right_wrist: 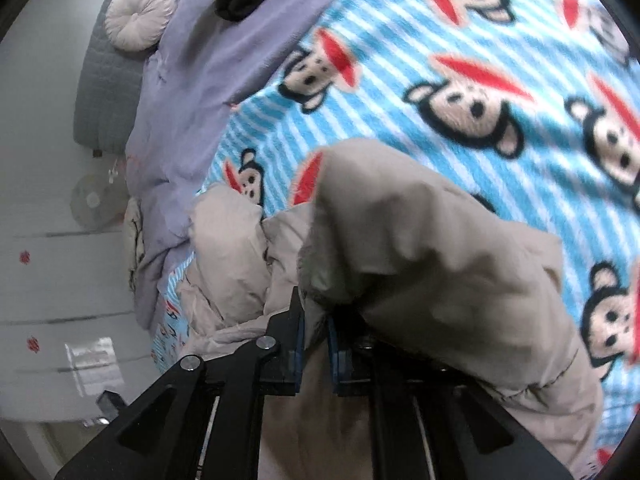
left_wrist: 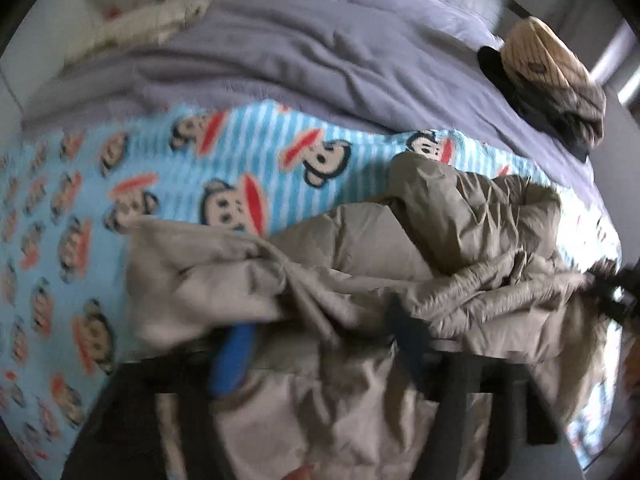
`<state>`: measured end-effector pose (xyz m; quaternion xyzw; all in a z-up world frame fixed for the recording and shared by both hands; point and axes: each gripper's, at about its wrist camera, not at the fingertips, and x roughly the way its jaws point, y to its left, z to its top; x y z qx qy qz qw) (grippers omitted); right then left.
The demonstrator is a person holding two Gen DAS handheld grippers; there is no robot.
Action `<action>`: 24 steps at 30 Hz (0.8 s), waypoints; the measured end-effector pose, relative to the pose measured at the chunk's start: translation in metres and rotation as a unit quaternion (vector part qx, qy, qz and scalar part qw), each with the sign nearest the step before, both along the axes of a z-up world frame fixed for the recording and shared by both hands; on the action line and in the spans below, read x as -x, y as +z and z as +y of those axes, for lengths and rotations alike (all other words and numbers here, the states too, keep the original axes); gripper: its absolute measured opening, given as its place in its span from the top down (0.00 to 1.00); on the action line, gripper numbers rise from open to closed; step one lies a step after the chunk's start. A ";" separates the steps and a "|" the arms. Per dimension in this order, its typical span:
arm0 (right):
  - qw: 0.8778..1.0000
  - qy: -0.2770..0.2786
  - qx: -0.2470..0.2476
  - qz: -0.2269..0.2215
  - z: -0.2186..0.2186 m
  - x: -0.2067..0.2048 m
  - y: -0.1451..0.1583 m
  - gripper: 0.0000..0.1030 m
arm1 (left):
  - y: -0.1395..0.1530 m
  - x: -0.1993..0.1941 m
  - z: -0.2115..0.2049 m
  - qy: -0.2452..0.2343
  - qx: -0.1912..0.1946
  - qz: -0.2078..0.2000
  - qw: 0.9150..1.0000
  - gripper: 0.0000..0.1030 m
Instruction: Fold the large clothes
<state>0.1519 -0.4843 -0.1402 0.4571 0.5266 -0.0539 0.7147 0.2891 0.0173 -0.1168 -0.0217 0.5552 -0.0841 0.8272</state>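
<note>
A beige padded jacket (left_wrist: 400, 280) is seen bunched in the lower centre and right of the left wrist view, lying on a blue monkey-print blanket (left_wrist: 256, 152) spread over a lavender duvet (left_wrist: 320, 52). In the right wrist view the right gripper (right_wrist: 316, 334) is closed on a fold of the jacket (right_wrist: 420, 264) at the lower centre of the frame, the blue-padded fingers (right_wrist: 297, 344) drawn close with cloth pinched between them and a puffy mass draped over the right-hand finger. In the left wrist view the left gripper (left_wrist: 316, 356) is blurred; cloth is heaped over and between its fingers, one blue (left_wrist: 234, 360) and one dark, and it appears to have hold of the fabric, though how far it is shut cannot be told. The step is judged to be the lifting and spreading of the jacket before a fold is made. It is best done if both grips are kept firm on an edge or seam rather than on loose filling, the two grippers are drawn apart so the bulk is pulled flat, and the garment is laid down on the blanket clear of the pile of folded clothes (left_wrist: 548, 76) at the upper right
</note>
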 end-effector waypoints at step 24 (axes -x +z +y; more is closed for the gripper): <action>0.984 -0.004 0.175 0.042 -0.036 0.000 -0.045 0.99 | -0.092 -0.049 -0.011 0.018 -0.074 -0.012 0.997 0.38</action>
